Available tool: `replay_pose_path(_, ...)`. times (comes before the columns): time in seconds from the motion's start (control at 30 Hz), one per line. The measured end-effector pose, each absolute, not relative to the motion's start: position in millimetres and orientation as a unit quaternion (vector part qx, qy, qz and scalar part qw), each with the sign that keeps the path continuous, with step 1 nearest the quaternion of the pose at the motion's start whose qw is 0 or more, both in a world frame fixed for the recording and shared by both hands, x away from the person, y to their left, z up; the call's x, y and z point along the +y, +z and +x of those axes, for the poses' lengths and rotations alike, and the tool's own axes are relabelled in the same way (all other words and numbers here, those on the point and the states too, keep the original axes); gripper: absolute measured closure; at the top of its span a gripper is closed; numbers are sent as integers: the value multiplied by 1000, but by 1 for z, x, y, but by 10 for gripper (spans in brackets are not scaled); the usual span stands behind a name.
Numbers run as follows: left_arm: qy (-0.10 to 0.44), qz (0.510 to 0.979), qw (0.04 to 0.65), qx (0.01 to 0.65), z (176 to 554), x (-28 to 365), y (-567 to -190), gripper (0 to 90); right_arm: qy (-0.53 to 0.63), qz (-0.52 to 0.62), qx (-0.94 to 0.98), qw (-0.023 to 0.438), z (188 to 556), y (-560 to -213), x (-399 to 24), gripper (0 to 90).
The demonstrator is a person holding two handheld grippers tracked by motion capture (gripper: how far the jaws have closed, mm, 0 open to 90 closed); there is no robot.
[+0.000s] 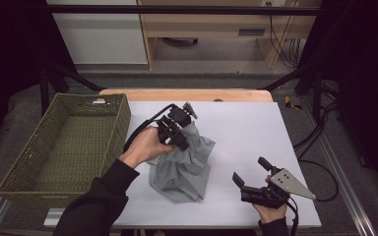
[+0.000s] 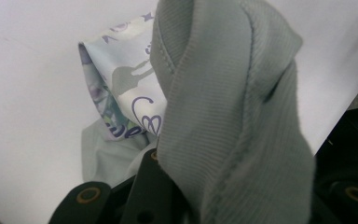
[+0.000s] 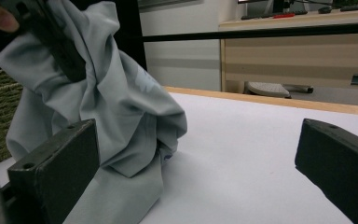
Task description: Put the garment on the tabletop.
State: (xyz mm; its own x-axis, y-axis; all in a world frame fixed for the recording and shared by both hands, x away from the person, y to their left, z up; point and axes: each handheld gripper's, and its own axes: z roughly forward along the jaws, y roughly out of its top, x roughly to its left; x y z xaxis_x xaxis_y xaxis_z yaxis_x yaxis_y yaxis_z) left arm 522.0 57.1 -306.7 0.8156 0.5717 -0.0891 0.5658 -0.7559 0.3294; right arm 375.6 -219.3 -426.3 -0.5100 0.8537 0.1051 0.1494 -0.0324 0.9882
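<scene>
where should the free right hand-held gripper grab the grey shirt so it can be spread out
Probably the low edge of the grey shirt lying on the white table, coming in from the right. The left hand-held gripper pinches its top, so the cloth hangs bunched, and the bottom fold faces the open right hand-held gripper and looks thin enough to fit between its jaws.

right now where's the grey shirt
In the high view the grey shirt hangs mid-table from the left gripper, right of the green basket.
</scene>
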Motion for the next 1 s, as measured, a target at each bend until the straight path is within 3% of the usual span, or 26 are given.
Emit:
replay_pose_path(0.13,4,937,169,306,522,56,-318,739,598,395,631,298,376,-427,-219,2)
replay_pose_path(0.27,3,936,173,305,522,57,-327,642,598,395,631,297,377,-427,-219,2)
replay_pose_path(0.47,-8,930,195,313,526,61,-336,361,597,392,632,300,377,-428,-219,1)
replay_pose_path(0.63,25,927,210,309,519,62,-337,74,599,395,630,296,377,-428,-218,1)
replay_pose_path(0.7,30,926,211,311,517,63,-337,15,600,399,629,292,377,-427,-218,1)
replay_pose_path(1.0,70,914,267,298,506,74,-337,0,599,400,630,291,377,-428,-218,1)
